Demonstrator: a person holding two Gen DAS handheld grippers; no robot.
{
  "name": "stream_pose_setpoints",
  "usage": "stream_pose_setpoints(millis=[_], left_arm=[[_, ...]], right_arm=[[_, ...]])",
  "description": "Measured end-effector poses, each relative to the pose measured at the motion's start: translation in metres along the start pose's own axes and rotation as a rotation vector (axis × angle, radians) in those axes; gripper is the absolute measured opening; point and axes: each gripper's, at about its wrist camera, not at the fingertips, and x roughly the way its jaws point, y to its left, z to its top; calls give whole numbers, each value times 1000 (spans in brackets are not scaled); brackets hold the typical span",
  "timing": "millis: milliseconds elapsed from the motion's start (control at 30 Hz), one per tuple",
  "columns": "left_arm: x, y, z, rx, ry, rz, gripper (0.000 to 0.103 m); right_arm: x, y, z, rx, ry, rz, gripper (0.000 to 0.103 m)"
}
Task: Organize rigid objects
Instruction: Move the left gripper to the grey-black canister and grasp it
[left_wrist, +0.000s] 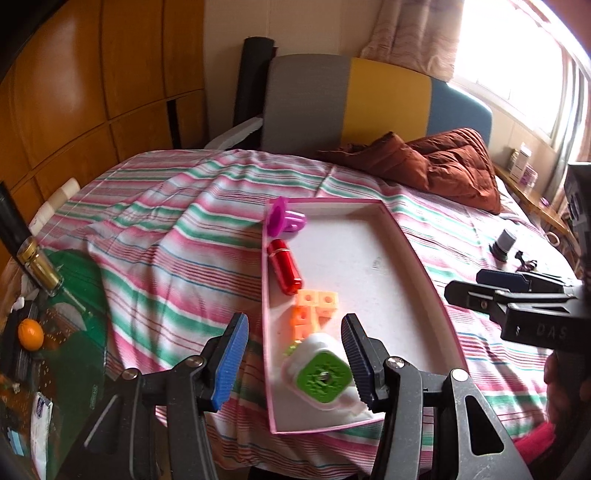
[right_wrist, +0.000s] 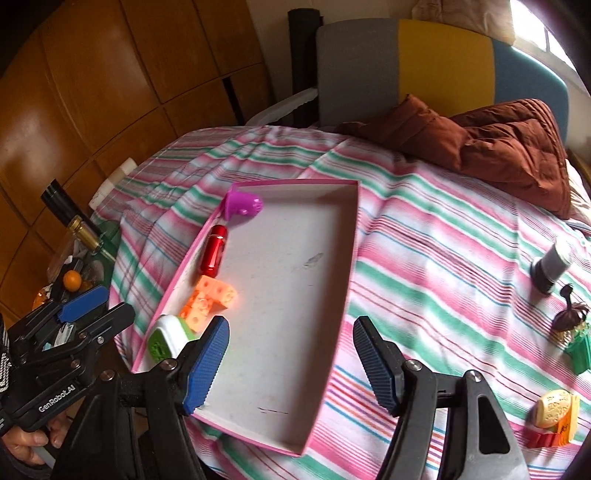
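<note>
Both my tools, left tool (left_wrist: 295, 356) and right tool (right_wrist: 291, 360), gape empty. Small hard toys still lie on the bed: the grey cylinder (right_wrist: 552, 264) looks light and slick, so I'd grip its sides before boxing it in the pink tray (right_wrist: 354, 221).

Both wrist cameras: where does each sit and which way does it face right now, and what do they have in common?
Left wrist: on the left gripper, looking down along its open fingers at the tray's near left end and the green and white toy; the right gripper enters from the right.
Right wrist: on the right gripper, open, facing the tray's bare middle; the left gripper and a hand show at lower left.
Shared: the tray, red cylinder, orange blocks, striped bed cover, brown quilt.
</note>
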Motion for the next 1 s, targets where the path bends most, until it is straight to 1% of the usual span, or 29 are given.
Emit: stream_pose_setpoints(millis=[233,400,500,633,700,800,833,867,933,967,1000], left_arm=[[2,-30,6,65,-3,-50,53],[7,-51,12,102,4,-84,53],[10,-64,17,125,8,-103,53],[16,-84,24,158,13,-127,54],[19,-96,29,174,17,-144,57],[24,-118,35,207,20,-167,60],[26,-127,37,217,23,-175,60],[28,-135,39,227,27,-185,63],[33,-154,44,249,33,-205,69],[34,-162,45,258,32,-215,69],[36,-172,48,270,32,-228,69]], right_arm=[[-10,-42,-6,57,2,-111,71],[-27,-92,-9,142,-18,-211,71],[-44,-132,-11,237,-52,-285,71],[-73,-194,-19,397,-116,-400,71],[-86,-223,-25,472,-146,-465,71],[-99,-258,-41,577,-185,-522,71],[-102,-267,-48,612,-198,-530,71],[-104,-276,-57,656,-208,-529,71],[-104,-290,-67,752,-193,-503,71],[-108,-295,-68,781,-215,-487,71],[-111,-296,-69,791,-231,-490,71]])
